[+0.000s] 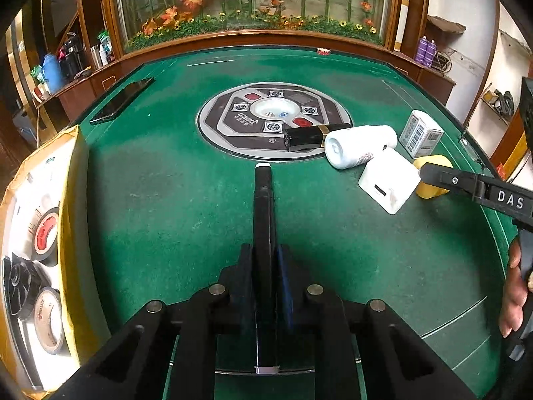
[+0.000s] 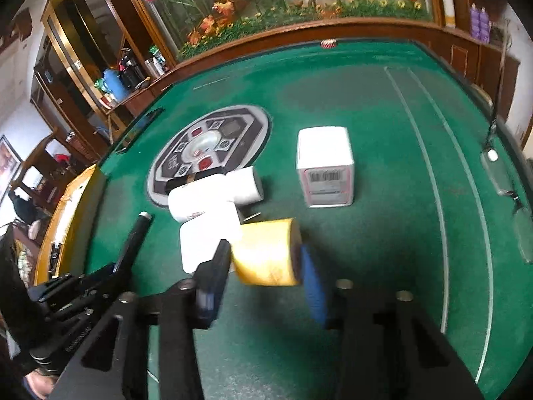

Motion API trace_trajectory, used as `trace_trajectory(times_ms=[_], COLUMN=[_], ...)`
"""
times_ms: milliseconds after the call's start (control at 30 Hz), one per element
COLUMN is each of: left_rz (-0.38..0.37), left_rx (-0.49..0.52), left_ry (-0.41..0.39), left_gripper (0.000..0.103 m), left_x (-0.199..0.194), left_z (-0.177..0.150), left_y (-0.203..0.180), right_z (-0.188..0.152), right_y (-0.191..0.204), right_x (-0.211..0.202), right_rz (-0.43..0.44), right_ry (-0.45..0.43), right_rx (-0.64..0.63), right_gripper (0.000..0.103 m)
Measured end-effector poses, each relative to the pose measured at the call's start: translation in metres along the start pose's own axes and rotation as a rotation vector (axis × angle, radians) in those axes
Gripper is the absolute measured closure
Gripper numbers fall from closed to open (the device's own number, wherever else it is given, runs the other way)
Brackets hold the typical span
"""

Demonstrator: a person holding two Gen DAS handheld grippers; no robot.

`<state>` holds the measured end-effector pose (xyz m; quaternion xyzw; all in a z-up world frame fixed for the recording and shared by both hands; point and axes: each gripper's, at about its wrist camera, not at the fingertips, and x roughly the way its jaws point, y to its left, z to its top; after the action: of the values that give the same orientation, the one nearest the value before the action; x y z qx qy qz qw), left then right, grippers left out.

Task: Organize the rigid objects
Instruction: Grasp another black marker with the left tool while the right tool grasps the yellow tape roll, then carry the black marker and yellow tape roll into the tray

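Both tools grip an item over the green table (image 1: 166, 200).

Left wrist view: the left tool (image 1: 265, 260) pinches a black pen (image 1: 263, 220) at lower centre; a black tube (image 1: 306, 138), white bottle (image 1: 359, 145), white charger (image 1: 388, 180) and barcode box (image 1: 421, 133) crowd centre right, a yellow-rimmed bin (image 1: 71, 233) at left.
Right wrist view: the right tool (image 2: 266, 266) clamps a yellow cylinder (image 2: 266, 253) at centre, touching the charger.
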<state>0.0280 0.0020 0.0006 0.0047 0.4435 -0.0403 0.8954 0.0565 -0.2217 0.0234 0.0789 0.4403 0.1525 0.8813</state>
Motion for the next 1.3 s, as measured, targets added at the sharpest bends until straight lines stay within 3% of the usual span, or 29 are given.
trace_trajectory(times_ms=[200,633,1300], left_rz=[0.009,0.102,0.103], left_rx=[0.0,0.022,0.015], left_ry=[-0.005,-0.039,-0.042], left_gripper=[0.088,0.088,0.088], left_x=[0.002,0.006,0.007], left_z=[0.002,0.004,0.005], left_y=[0.0,-0.017,-0.016], right_z=[0.0,0.0,0.002], right_y=[-0.002,0.003,0.001], right_x=[-0.002,-0.002,-0.008], right_rz=[-0.044,-0.07,-0.072], right_ry=[-0.021,-0.037,-0.076], right_rx=[-0.025,-0.042,-0.016], right_gripper=[0.068,0.068,0.07])
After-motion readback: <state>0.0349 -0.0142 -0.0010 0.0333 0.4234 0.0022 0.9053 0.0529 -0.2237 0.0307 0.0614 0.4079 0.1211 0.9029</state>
